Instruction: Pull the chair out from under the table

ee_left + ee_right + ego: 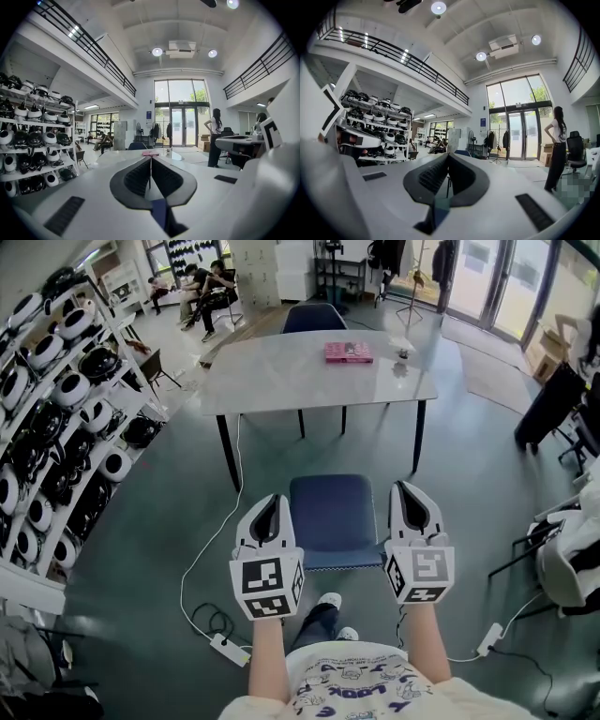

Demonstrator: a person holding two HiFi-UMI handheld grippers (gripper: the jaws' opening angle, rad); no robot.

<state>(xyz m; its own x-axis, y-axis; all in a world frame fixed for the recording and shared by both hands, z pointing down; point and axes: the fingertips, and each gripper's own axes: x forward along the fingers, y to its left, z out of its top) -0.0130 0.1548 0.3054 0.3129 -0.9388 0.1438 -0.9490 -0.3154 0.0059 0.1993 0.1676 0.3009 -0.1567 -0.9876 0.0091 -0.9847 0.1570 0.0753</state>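
Note:
In the head view a blue-seated chair (330, 517) stands in front of the person, clear of the grey table (281, 376), with its near edge toward the person's legs. My left gripper (273, 500) hovers at the chair's left side and my right gripper (407, 487) at its right side. Both are shut with nothing between the jaws, and neither grips the chair. In the left gripper view the left gripper (150, 161) points level at the table top. The right gripper (447, 160) in its own view also has its jaws together.
A pink box (349, 352) lies on the table, and a second blue chair (314, 317) stands behind it. Helmet shelves (56, 427) line the left. A power strip with cable (228, 648) lies on the floor at the near left. A person (555, 145) stands by the glass doors.

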